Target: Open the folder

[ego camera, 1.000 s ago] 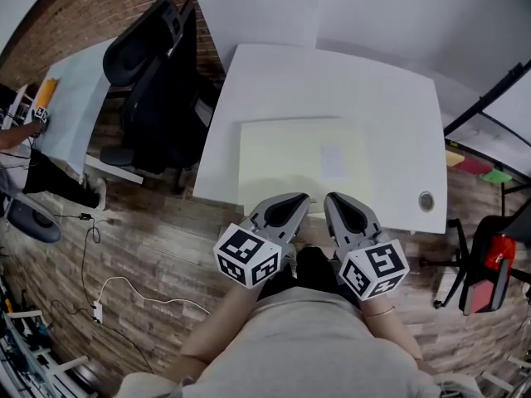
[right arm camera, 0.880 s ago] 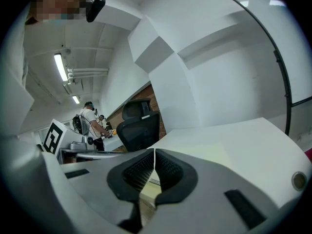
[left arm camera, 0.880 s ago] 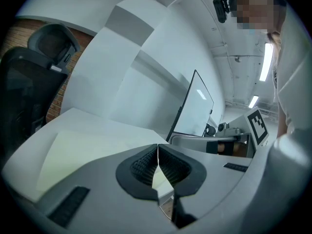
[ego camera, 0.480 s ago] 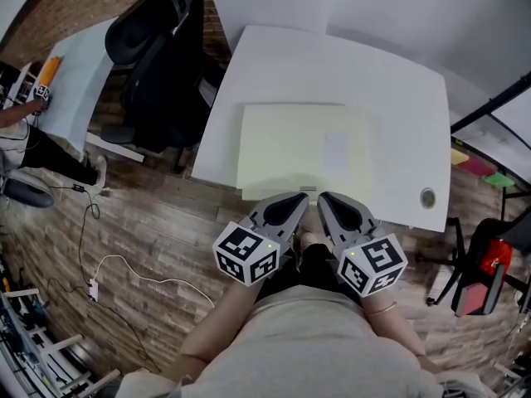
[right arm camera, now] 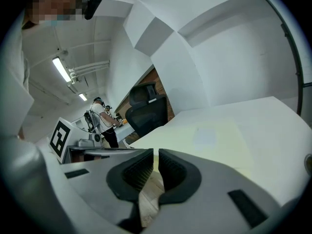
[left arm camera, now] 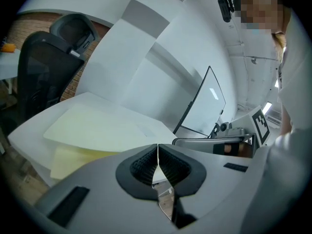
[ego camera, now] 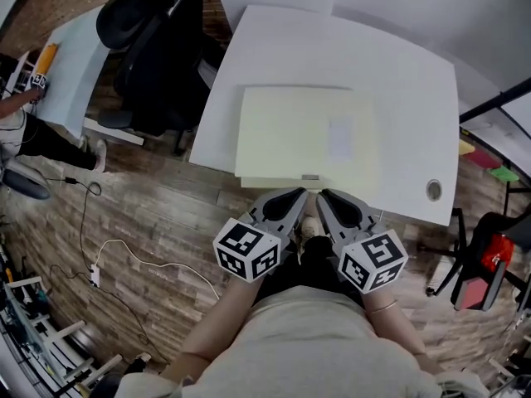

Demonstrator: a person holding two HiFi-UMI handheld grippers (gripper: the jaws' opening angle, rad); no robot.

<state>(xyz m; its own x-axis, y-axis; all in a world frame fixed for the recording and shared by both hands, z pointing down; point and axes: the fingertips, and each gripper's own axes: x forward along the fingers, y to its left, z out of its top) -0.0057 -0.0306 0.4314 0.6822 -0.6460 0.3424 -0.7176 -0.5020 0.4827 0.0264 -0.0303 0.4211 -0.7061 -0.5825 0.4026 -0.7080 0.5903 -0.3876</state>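
A: Where is the pale yellow flat paper folder [ego camera: 307, 135]?
B: Closed on the white worktop [ego camera: 415, 73], with its near edge at the worktop's near rim, probably so the cover is easy to reach
A: And the grippers?
B: The left gripper [ego camera: 297, 196] and right gripper [ego camera: 323, 197] sit side by side just short of that edge. Both have their fingers [left arm camera: 139, 165] closed on nothing, likely lining up to lift the cover
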